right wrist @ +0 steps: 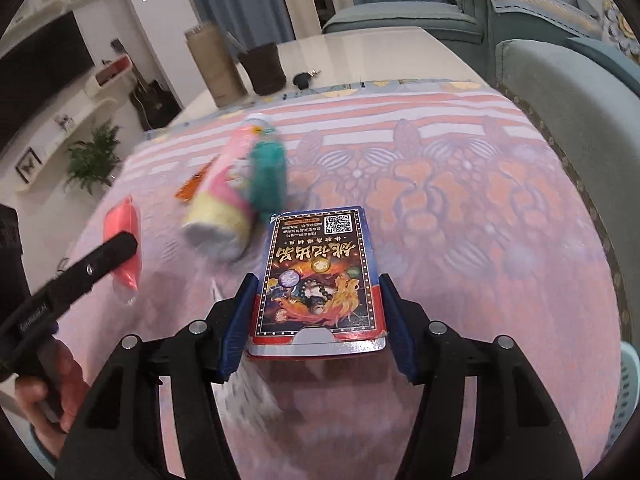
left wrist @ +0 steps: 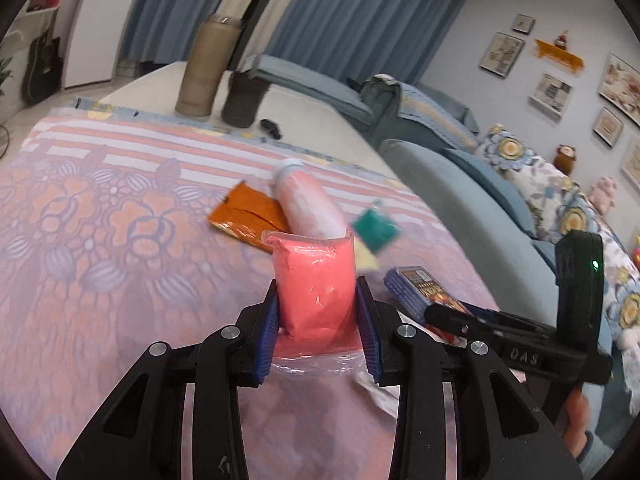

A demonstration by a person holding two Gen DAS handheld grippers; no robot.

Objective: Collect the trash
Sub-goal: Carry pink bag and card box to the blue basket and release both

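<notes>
My left gripper [left wrist: 316,312] is shut on a pink plastic-wrapped packet [left wrist: 314,284], held over the patterned tablecloth. The packet also shows in the right wrist view [right wrist: 122,236]. My right gripper [right wrist: 318,312] is shut on a blue and red card box [right wrist: 318,276], seen in the left wrist view [left wrist: 424,288] too. A pink and yellow bottle [right wrist: 224,196] lies on its side ahead of both, with a teal tag [right wrist: 268,176] against it. An orange foil wrapper [left wrist: 248,216] lies beside the bottle [left wrist: 308,204].
A tan cylinder [left wrist: 204,68] and a dark cup [left wrist: 244,98] stand at the table's far end, with a small black object [left wrist: 272,128] near them. A blue sofa [left wrist: 460,184] runs along the table's right side. The cloth [right wrist: 460,208] covers most of the table.
</notes>
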